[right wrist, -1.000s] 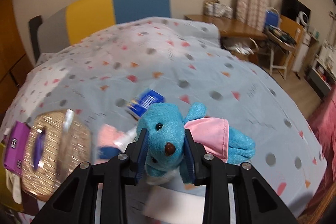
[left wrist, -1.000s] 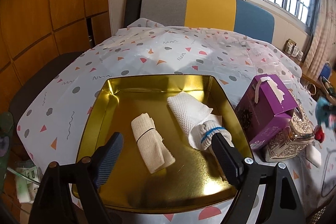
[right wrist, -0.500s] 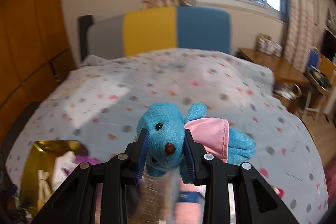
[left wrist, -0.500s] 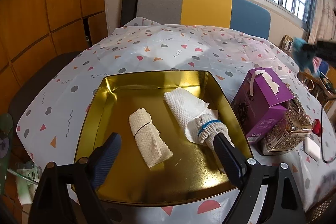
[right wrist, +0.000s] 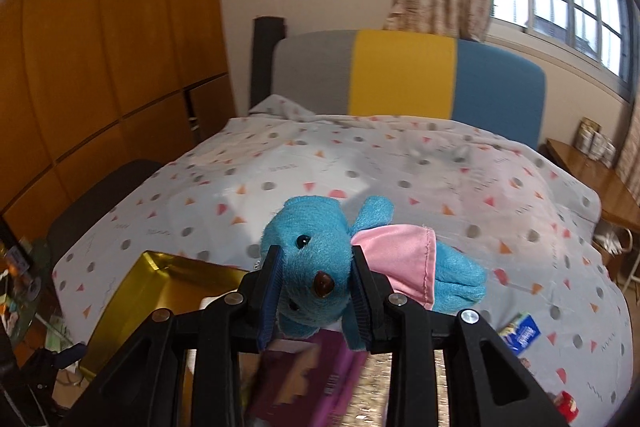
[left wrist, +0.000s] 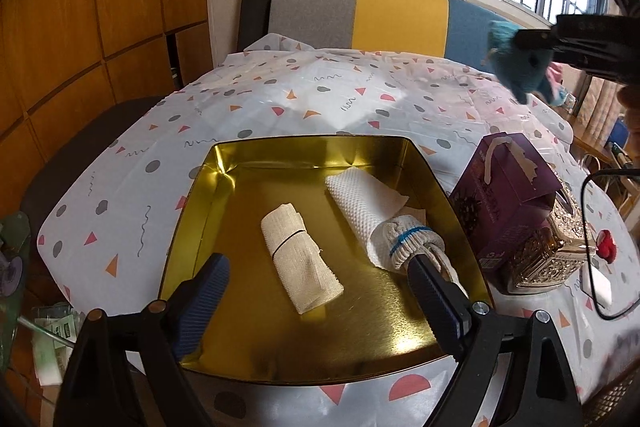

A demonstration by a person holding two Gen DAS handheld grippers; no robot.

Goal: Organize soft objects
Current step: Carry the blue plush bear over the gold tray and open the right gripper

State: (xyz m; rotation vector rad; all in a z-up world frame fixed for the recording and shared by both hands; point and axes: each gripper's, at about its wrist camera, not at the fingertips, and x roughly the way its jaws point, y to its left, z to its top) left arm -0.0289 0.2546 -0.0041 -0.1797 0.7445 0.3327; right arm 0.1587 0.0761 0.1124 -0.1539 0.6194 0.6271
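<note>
A gold metal tray point(left wrist: 280, 151) sits on the patterned tablecloth. Inside it lie a rolled beige cloth point(left wrist: 300, 255) and a rolled white towel with a sock-like end and blue band point(left wrist: 376, 219). My left gripper point(left wrist: 318, 297) hovers open over the tray's near side, nothing between its fingers. A blue plush dog in a pink shirt point(right wrist: 320, 267) is held by the head, my right gripper point(right wrist: 316, 291) shut on it, high above the table. In the left wrist view that plush dog point(left wrist: 516, 61) hangs at the upper right. The tray's corner point(right wrist: 148, 275) shows below left of it.
A purple box point(left wrist: 500, 191) and a glittery gold case point(left wrist: 548, 259) stand right of the tray. A small red object point(left wrist: 606, 241), a black cable point(left wrist: 592, 267) and a blue packet point(right wrist: 522, 333) lie further right. A grey, yellow and blue seat back point(left wrist: 360, 15) stands behind the table.
My right gripper has carried the plush dog up and leftward, from the table's right side to above the purple box near the tray. The left gripper has hardly moved.
</note>
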